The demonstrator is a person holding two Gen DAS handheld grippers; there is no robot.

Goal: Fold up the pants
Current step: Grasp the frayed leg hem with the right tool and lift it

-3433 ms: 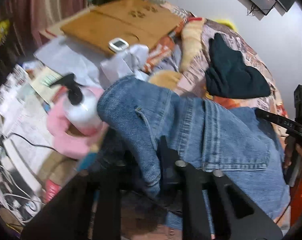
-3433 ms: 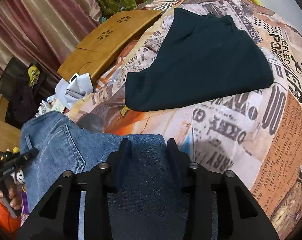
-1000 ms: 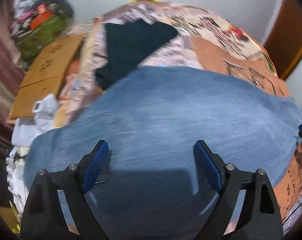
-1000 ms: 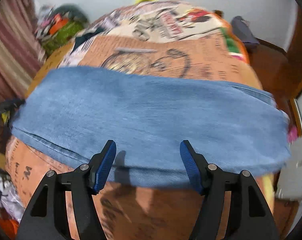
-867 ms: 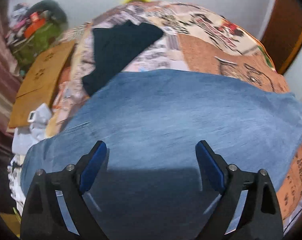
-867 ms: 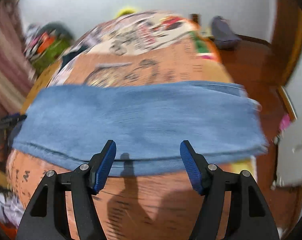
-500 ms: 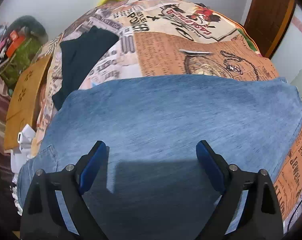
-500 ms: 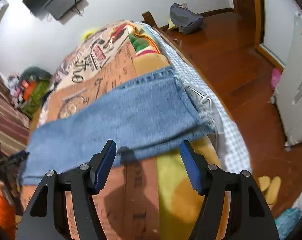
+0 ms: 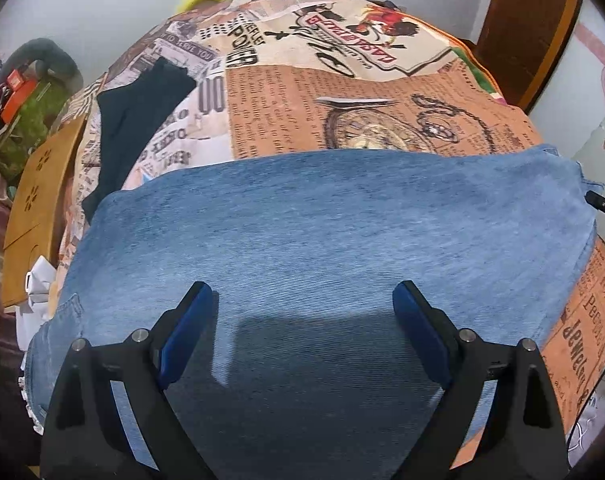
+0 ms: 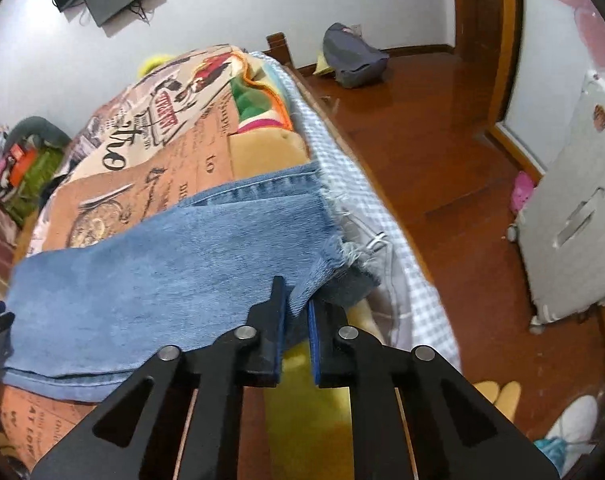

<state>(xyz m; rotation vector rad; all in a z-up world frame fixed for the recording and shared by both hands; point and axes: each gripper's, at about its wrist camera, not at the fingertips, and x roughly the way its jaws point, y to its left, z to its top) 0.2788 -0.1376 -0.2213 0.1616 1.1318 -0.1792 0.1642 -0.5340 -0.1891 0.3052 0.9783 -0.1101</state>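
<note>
Blue denim pants (image 9: 322,224) lie flat across the printed bedspread (image 9: 342,96), legs stacked. My left gripper (image 9: 302,320) is open, its blue-padded jaws wide apart just above the upper part of the pants. In the right wrist view the pants (image 10: 162,264) stretch from left to the frayed hems at the bed's right edge. My right gripper (image 10: 296,312) is shut on the near corner of the frayed leg hem (image 10: 322,268), lifting it slightly.
A dark folded garment (image 9: 138,120) lies on the bed behind the pants. A wooden lap table (image 9: 38,184) and clutter sit at the left. The bed edge (image 10: 354,184) drops to a wooden floor (image 10: 442,140) with a white cabinet (image 10: 574,216).
My right gripper has swung to the hem end of the pants and closed on the frayed corner. My left gripper stayed open over the pants, which now lie spread flat.
</note>
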